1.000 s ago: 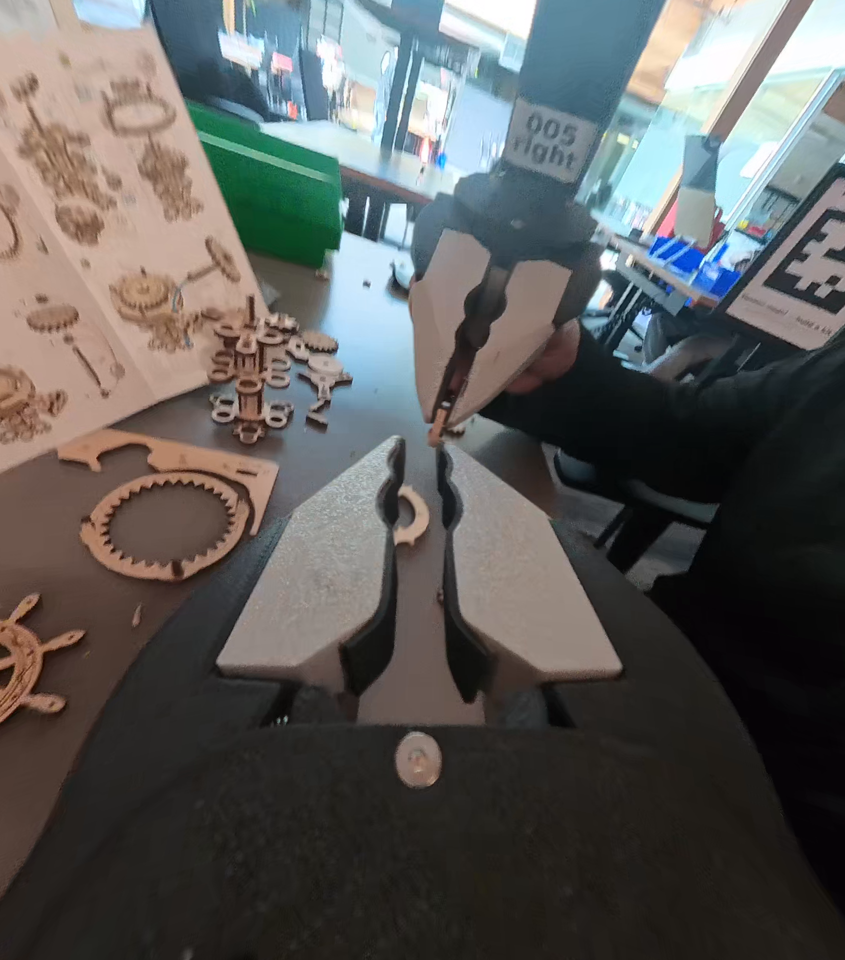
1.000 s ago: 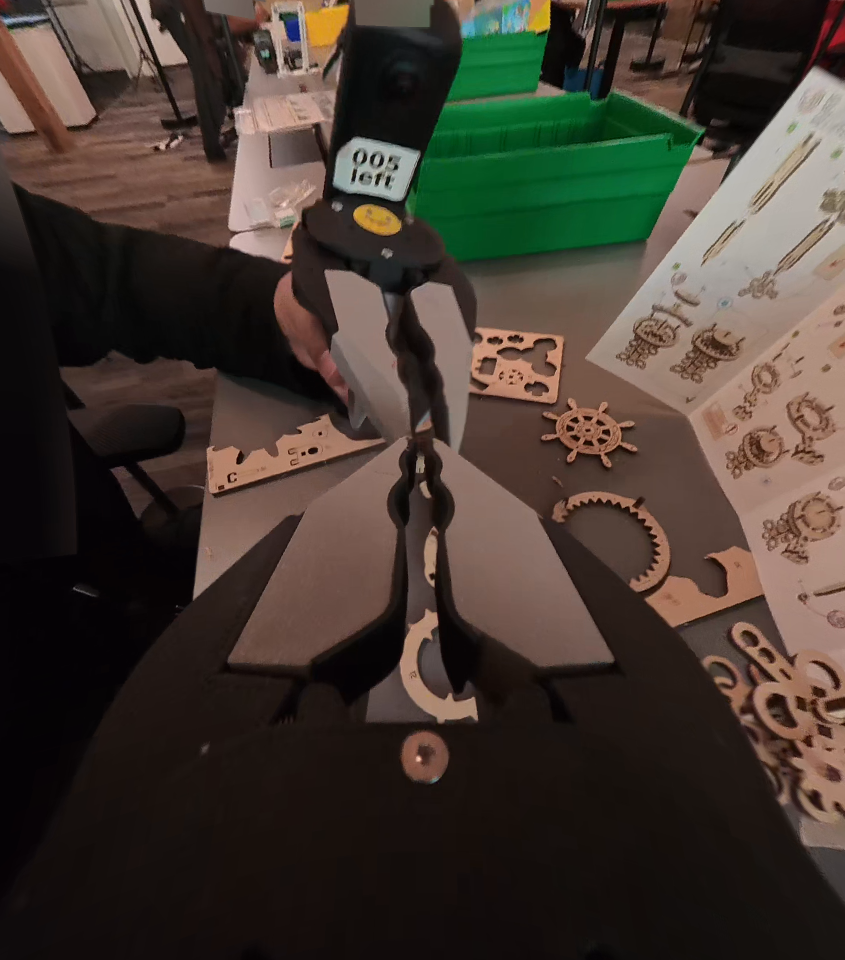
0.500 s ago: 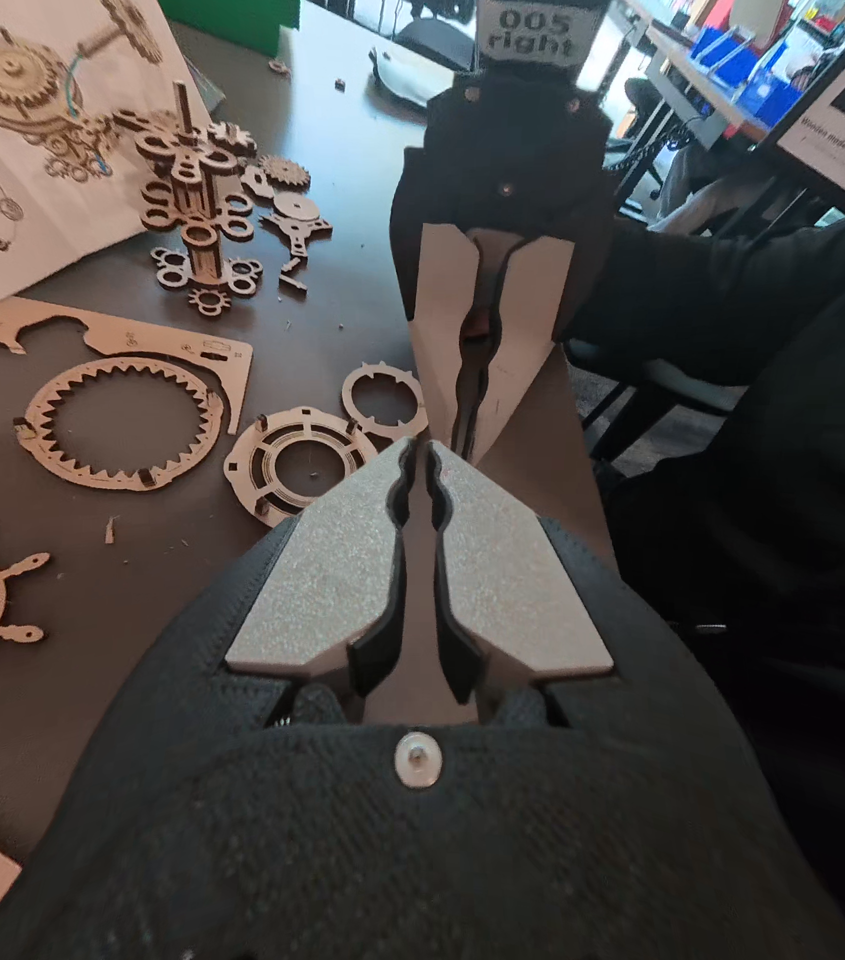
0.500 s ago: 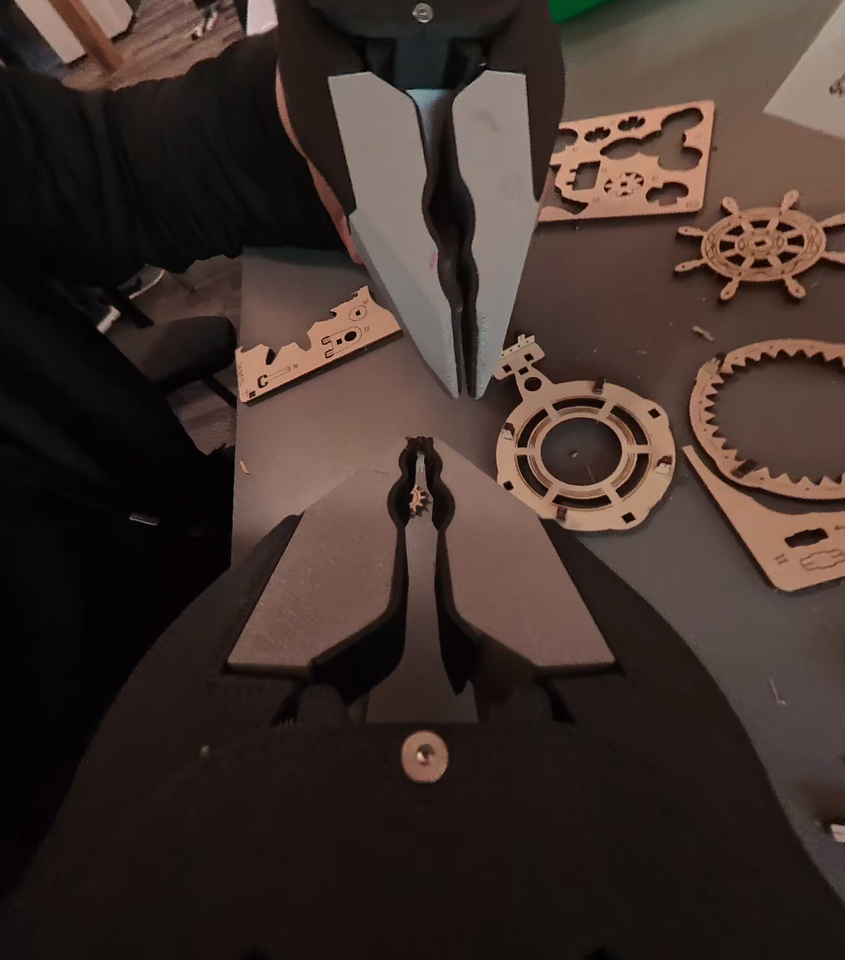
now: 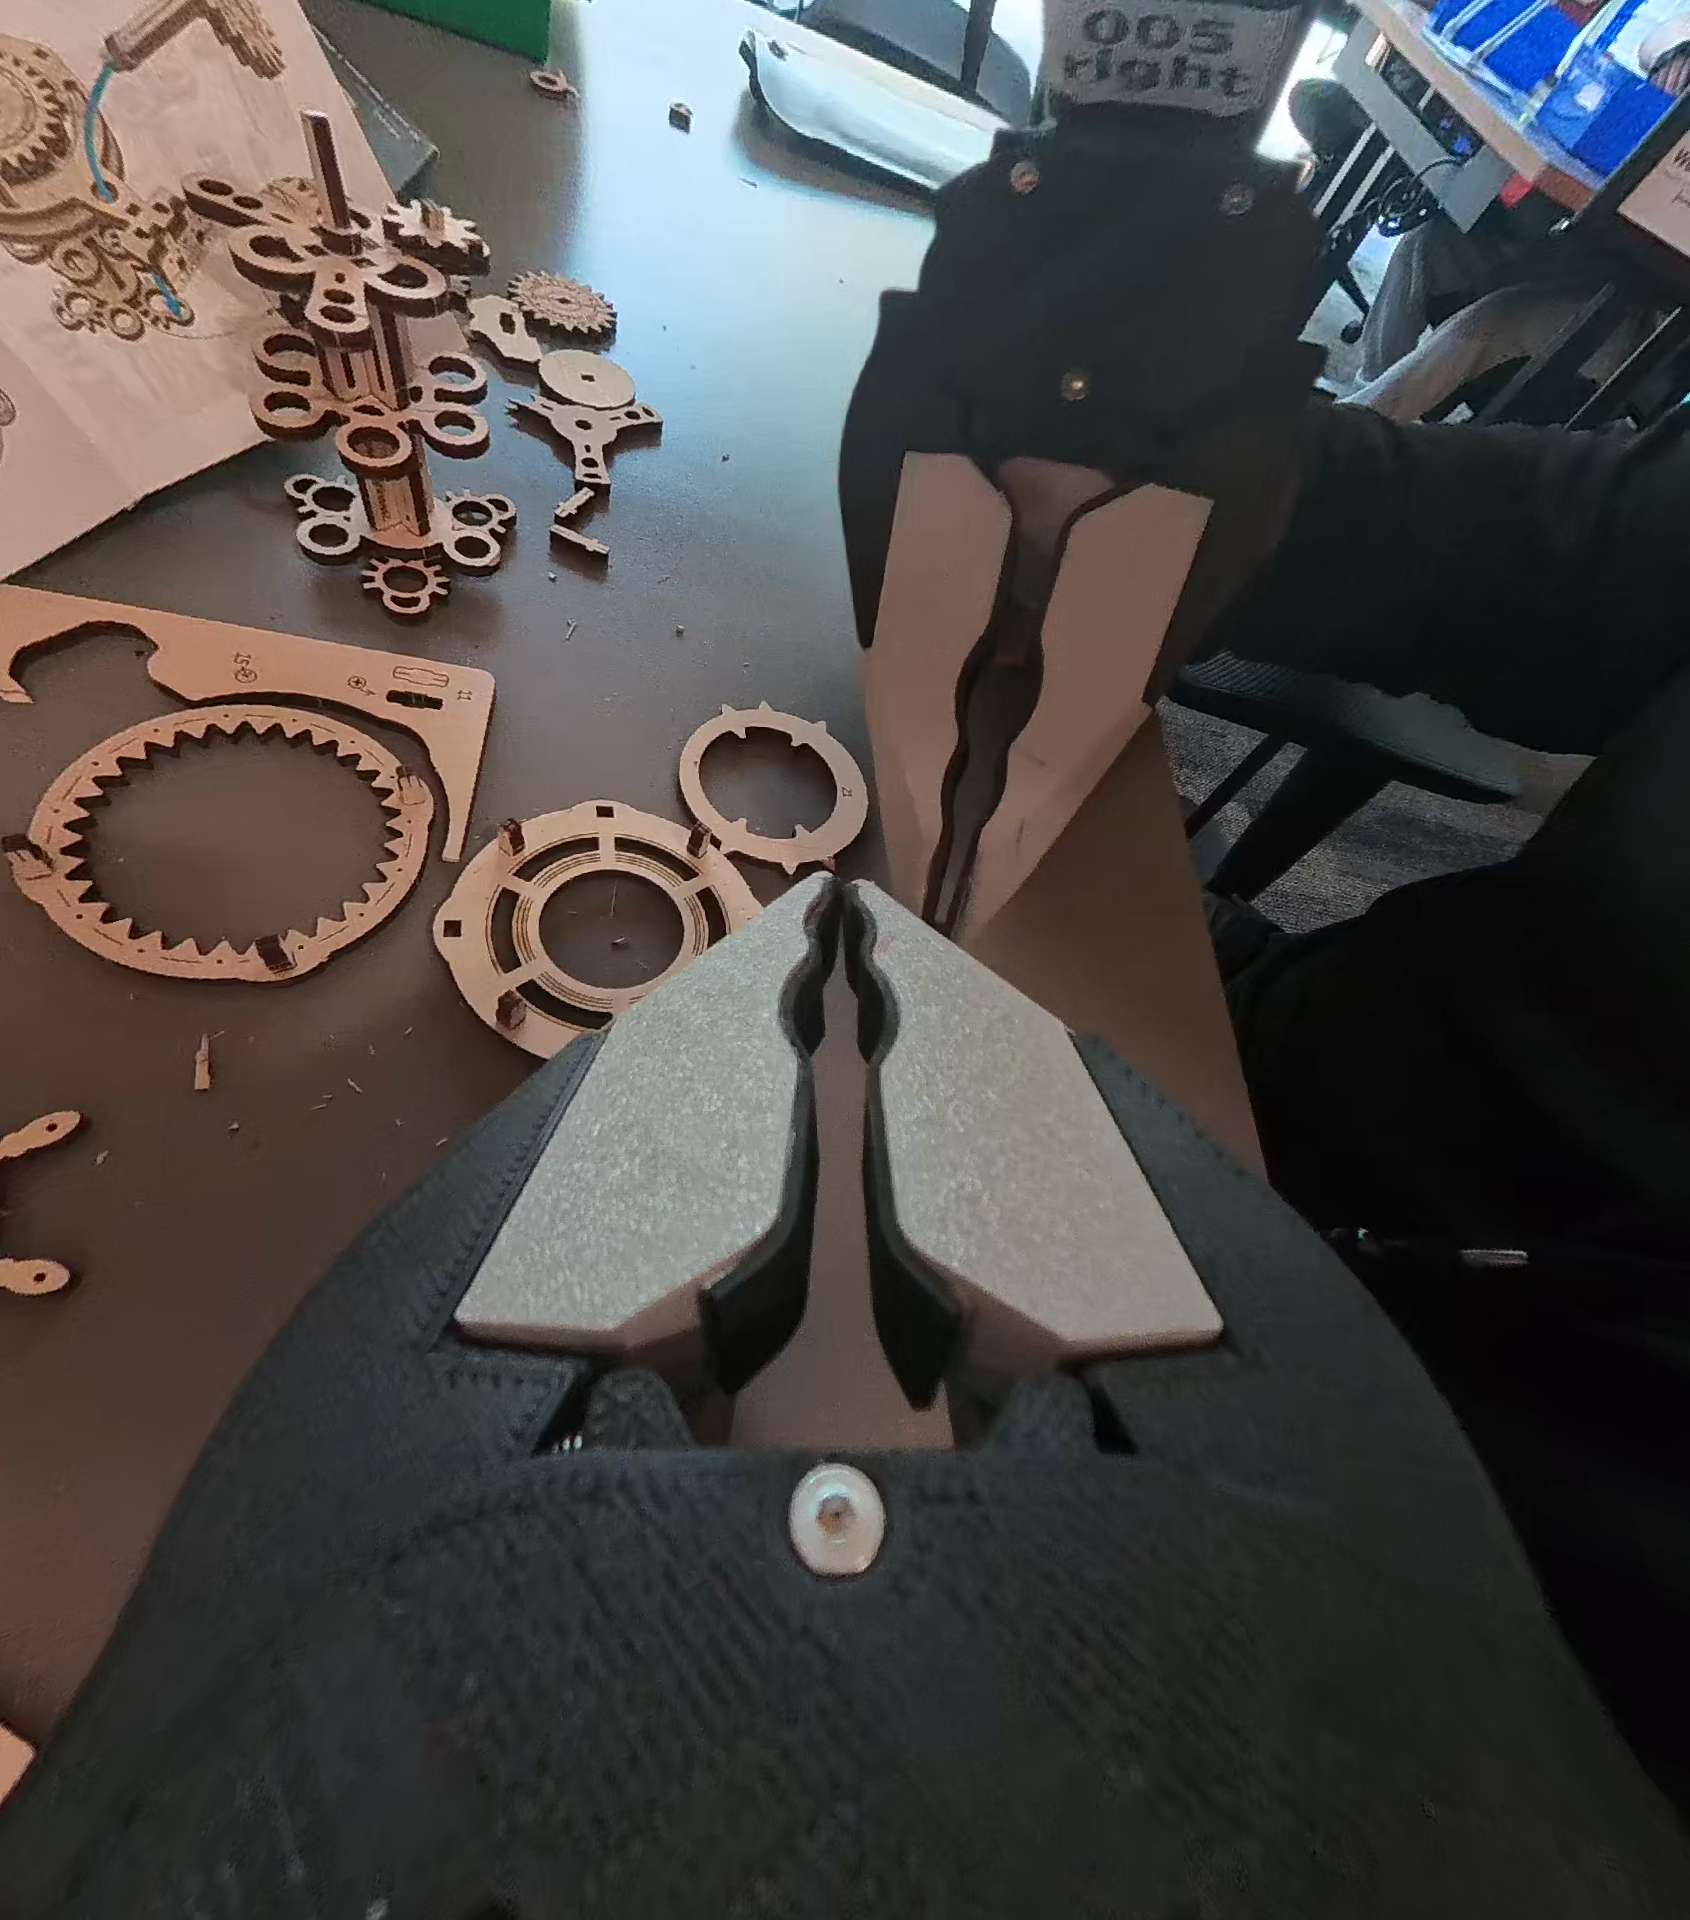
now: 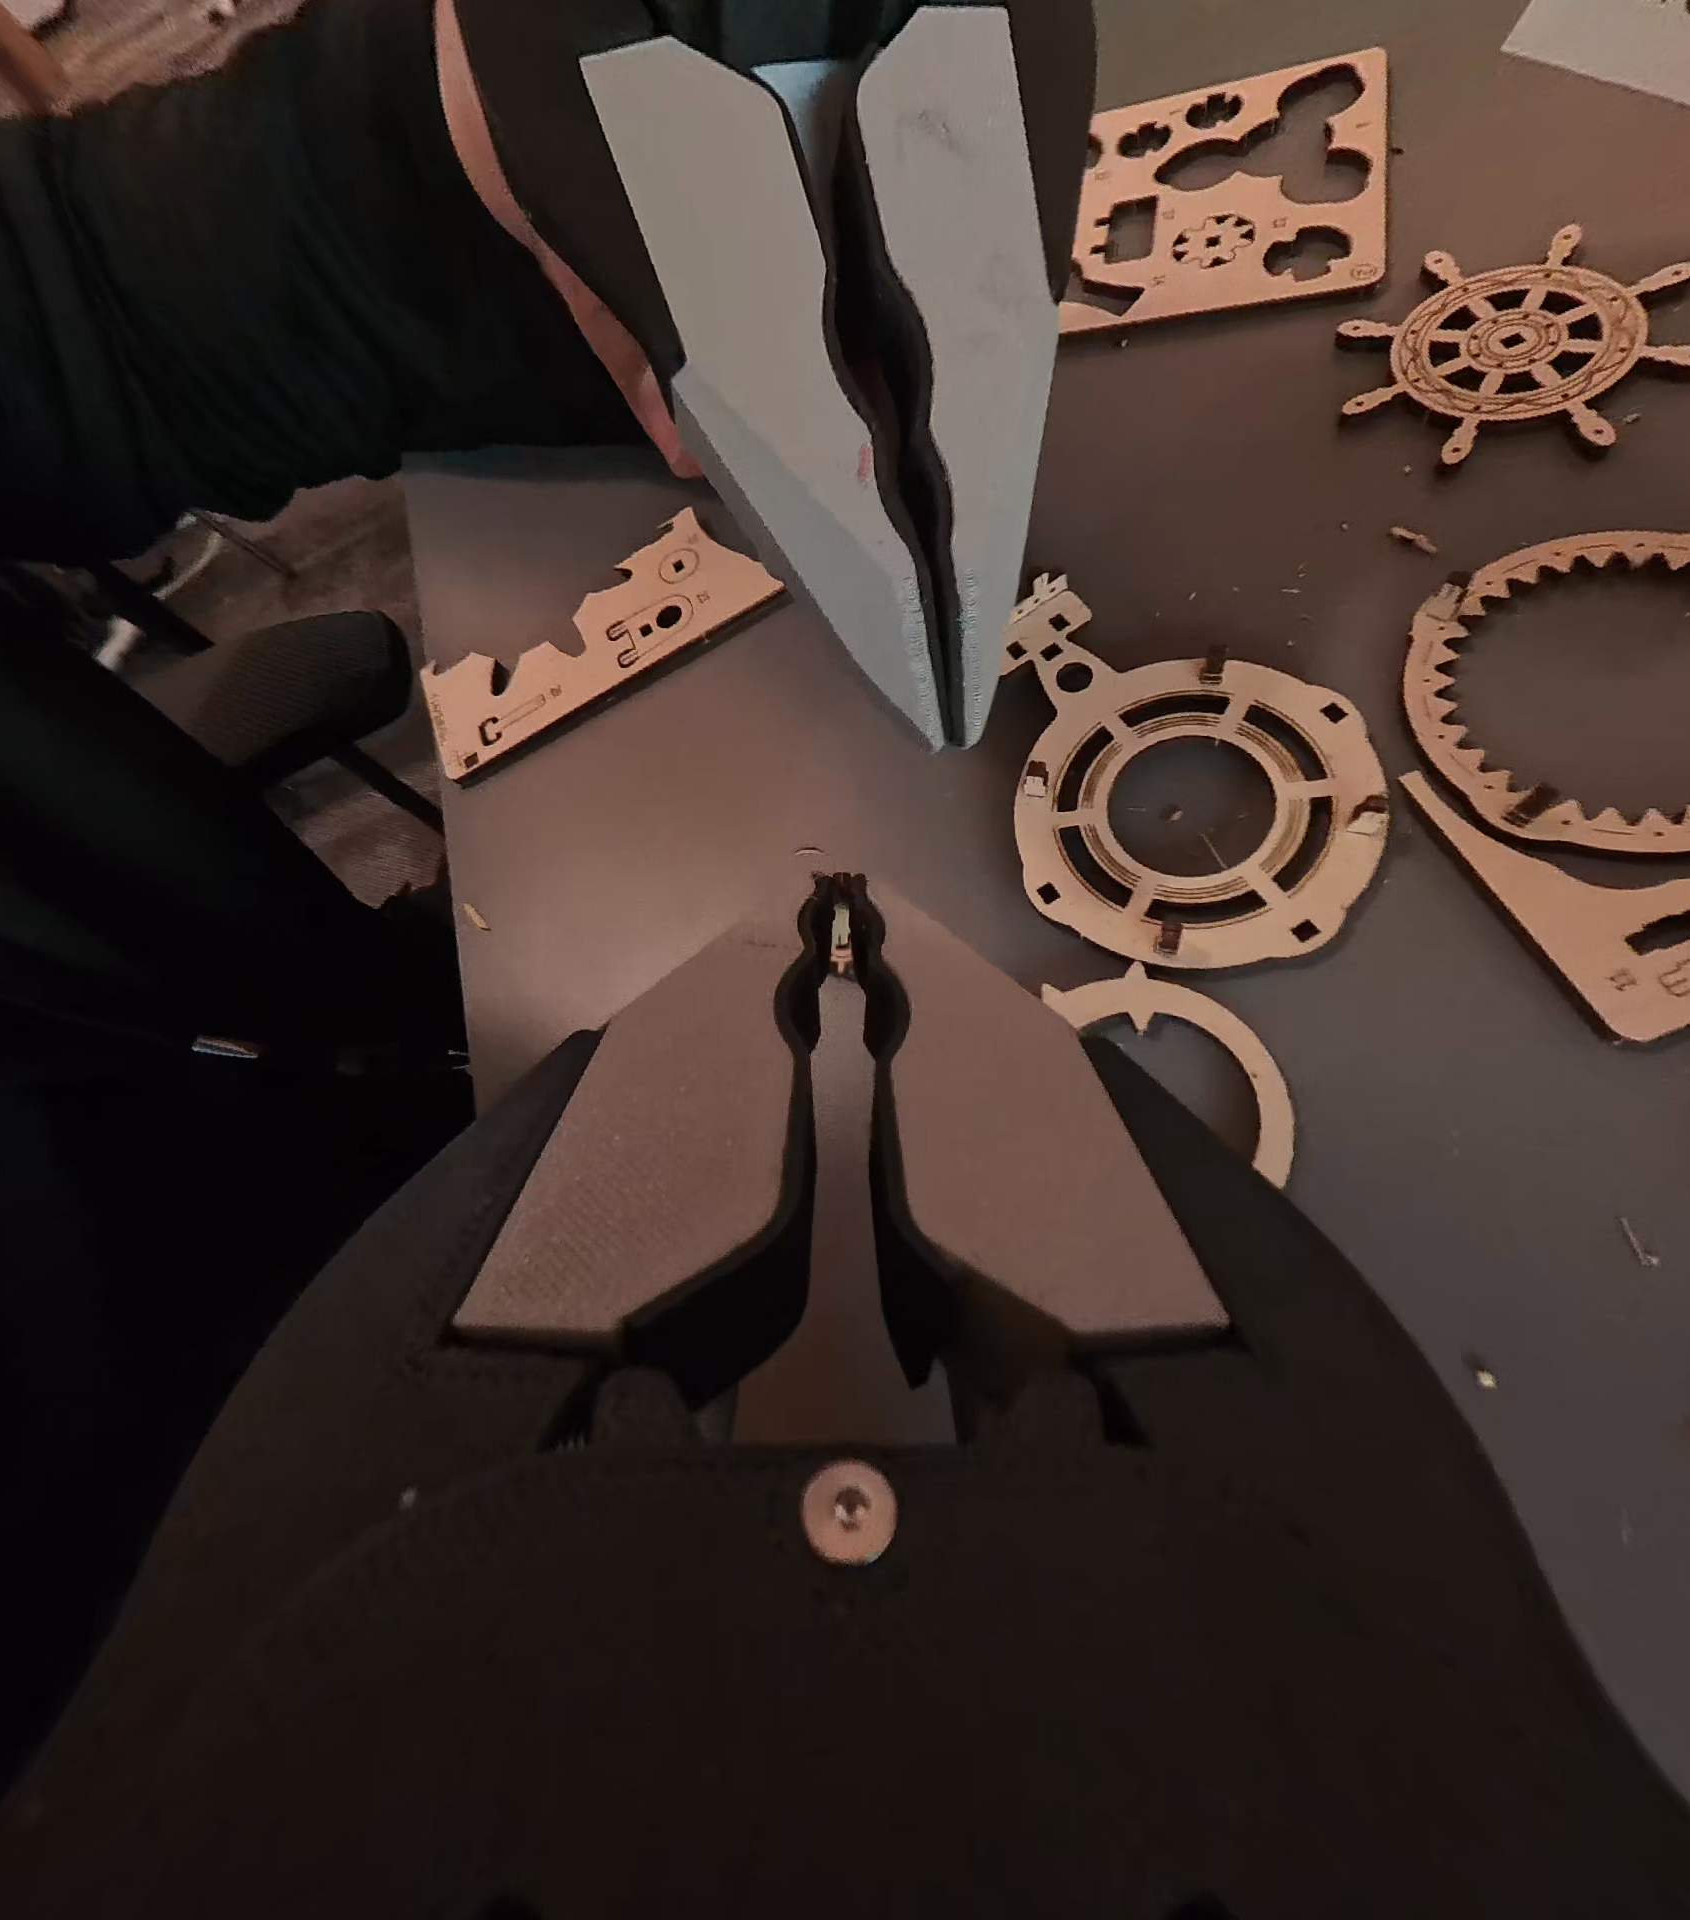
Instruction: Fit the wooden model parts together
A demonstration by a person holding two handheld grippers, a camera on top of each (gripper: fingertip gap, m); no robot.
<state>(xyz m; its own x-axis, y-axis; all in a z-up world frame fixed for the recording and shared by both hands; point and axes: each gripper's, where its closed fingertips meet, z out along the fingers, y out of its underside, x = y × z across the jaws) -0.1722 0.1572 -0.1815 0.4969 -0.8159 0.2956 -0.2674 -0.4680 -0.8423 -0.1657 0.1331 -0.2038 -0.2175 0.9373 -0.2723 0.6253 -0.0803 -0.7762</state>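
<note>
My right gripper (image 6: 839,883) is shut on a small wooden gear piece (image 6: 839,932), seen edge-on between its tips, held low over the dark table near its edge. My left gripper (image 5: 841,888) is shut with nothing visible in it. In the right wrist view it (image 6: 950,732) points down from the top. The two grippers face tip to tip; the right one also shows in the left wrist view (image 5: 950,920). A round slotted frame plate (image 5: 602,925) with upright pegs lies flat beside them, with a thin notched ring (image 5: 773,784) next to it.
A toothed ring on its cut-out board (image 5: 228,842), a ship's wheel (image 6: 1527,343), a gear tower (image 5: 373,395), loose small gears (image 5: 566,301), an instruction sheet (image 5: 10,260) and offcut boards (image 6: 1236,197) lie on the table. The table edge (image 5: 1194,935) runs beside both grippers. Less than 4 cm separates the two grippers' tips. My left tips are roughly 15 cm from the ship's wheel (image 6: 1527,343).
Both grippers came down from mid-air to just over the table. The thin ring the left gripper held now lies on the table, and the left gripper has shut empty.
</note>
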